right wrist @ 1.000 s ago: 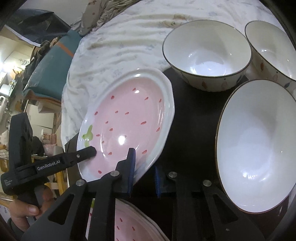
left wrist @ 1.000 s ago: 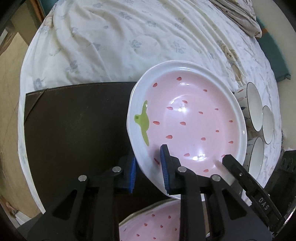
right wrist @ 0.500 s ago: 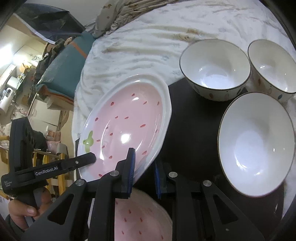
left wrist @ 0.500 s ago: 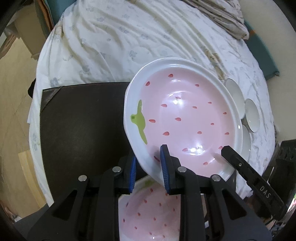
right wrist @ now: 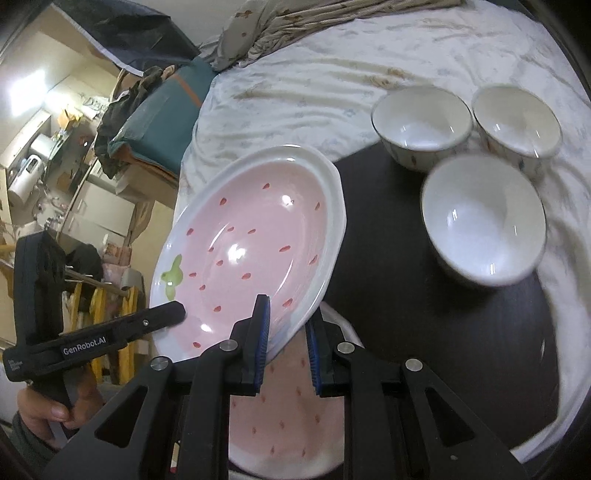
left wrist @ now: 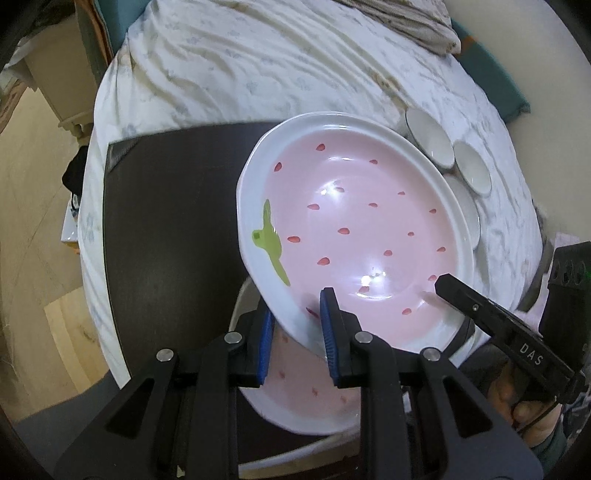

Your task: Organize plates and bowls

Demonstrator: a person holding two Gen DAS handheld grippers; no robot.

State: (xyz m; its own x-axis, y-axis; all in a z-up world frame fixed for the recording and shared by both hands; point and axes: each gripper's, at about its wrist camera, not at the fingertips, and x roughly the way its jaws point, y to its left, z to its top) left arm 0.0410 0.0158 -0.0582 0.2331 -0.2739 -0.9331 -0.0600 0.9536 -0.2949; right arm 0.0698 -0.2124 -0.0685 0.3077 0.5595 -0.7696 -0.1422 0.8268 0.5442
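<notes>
A dark brown mat (left wrist: pixel 166 229) lies on a bed covered by a white floral sheet (left wrist: pixel 258 66). A rumpled blanket (right wrist: pixel 295 22) and a teal cushion (right wrist: pixel 162 114) sit at the bed's far edge. Past the bed, a cluttered room with shelves and cream cabinets shows in the right wrist view.

Both grippers hold one pink strawberry plate (left wrist: pixel 362 236), tilted in the air above the mat. The left gripper (left wrist: pixel 295 332) is clamped narrow on the plate's near rim; the right gripper (right wrist: pixel 284 332) is clamped narrow on the opposite rim. A second pink plate (right wrist: pixel 291 417) rests on the mat at its near edge, directly under the lifted one.

Three white bowls (right wrist: pixel 484 218) cluster at the mat's far right corner, close together.

The left gripper reads "GenRobot.AI"; the right reads "DAS".
</notes>
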